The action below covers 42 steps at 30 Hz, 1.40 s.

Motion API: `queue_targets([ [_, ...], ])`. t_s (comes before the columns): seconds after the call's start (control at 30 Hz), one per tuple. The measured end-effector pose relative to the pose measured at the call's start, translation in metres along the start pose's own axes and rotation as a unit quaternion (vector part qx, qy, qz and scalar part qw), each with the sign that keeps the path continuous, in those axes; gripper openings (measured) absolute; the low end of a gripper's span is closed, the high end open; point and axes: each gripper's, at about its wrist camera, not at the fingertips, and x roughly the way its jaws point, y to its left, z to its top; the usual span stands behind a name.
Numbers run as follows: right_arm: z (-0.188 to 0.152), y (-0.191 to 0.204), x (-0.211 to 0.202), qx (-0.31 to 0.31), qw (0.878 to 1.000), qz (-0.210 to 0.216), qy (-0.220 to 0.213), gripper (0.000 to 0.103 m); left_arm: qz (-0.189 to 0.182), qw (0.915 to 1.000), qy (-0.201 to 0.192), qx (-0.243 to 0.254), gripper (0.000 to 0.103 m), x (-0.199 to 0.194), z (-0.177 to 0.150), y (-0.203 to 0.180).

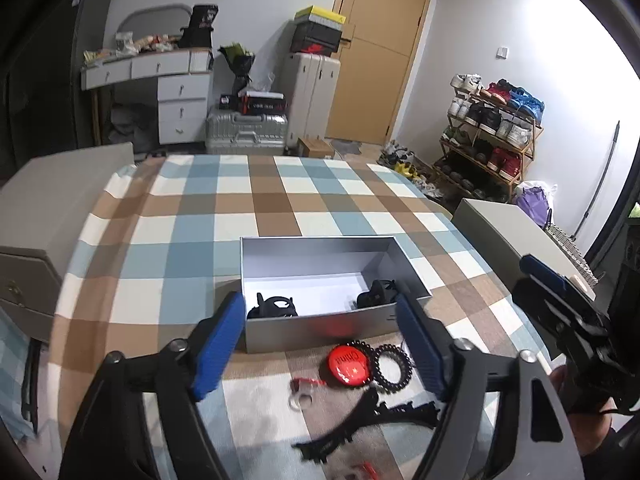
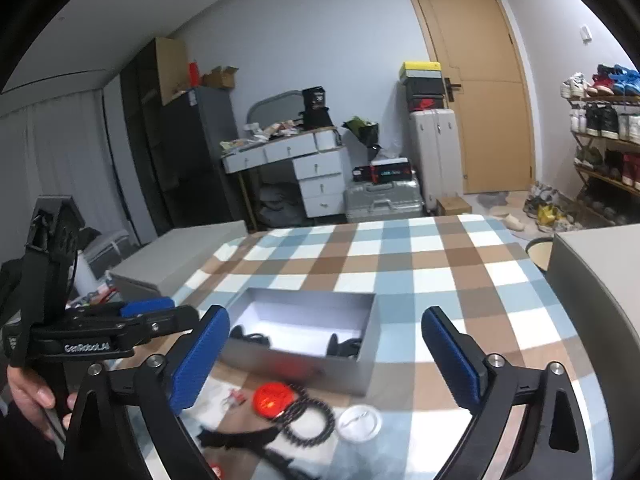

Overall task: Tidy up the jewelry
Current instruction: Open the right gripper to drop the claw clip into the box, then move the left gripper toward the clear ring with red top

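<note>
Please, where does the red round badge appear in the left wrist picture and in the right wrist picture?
Left wrist: the red round badge lies low, right of centre, between the open left tongs, before the grey box.
Right wrist: the badge lies low, left of centre, inside the open right tongs, blurred.
Shared landmark: the black beaded ring touching the badge.

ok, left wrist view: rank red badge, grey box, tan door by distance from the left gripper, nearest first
1. red badge: on the checked cloth just ahead of the left gripper, between its open fingers, right of centre.
2. grey box: open, directly beyond the badge, some dark items inside.
3. tan door: far wall across the room, upper right.
</note>
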Motion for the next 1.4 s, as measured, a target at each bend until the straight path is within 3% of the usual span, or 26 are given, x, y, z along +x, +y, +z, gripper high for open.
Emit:
queue_targets([
  [0.1,-0.003,0.003,-0.022,-0.008,0.999,-0.015,-0.034,0.100,0.044,0.9988,-0.022,0.000,0.082,-0.012,-0.004,-0.006],
  [0.23,-0.008,0.003,-0.051,-0.003,0.996,-0.035,-0.077,0.103,0.053,0.9982,-0.029,0.007,0.083,-0.019,-0.014,-0.011],
  [0.4,-0.019,0.007,-0.057,-0.009,0.997,-0.045,-0.055,0.103,0.078,0.9964,-0.033,0.011,0.098,-0.023,-0.035,-0.016],
  [0.63,-0.046,0.008,-0.055,-0.009,0.999,-0.049,-0.004,0.103,0.099,0.9951,-0.004,-0.002,0.099,-0.022,-0.068,-0.010],
  [0.87,-0.067,0.017,-0.058,-0.013,0.999,-0.044,0.017,0.103,0.070,0.9953,0.061,0.029,0.099,-0.005,-0.096,-0.014],
  [1.0,-0.072,0.018,-0.051,-0.008,0.998,-0.046,0.040,0.103,0.040,0.9952,0.087,0.020,0.099,0.003,-0.105,-0.013],
  [1.2,-0.078,0.009,-0.057,0.022,0.998,-0.046,0.033,0.103,0.040,0.9913,0.118,0.044,0.099,0.014,-0.111,-0.016],
  [1.4,-0.083,-0.004,-0.051,0.046,0.997,-0.035,0.057,0.103,0.031,0.9899,0.138,-0.012,0.099,0.021,-0.112,-0.005],
])
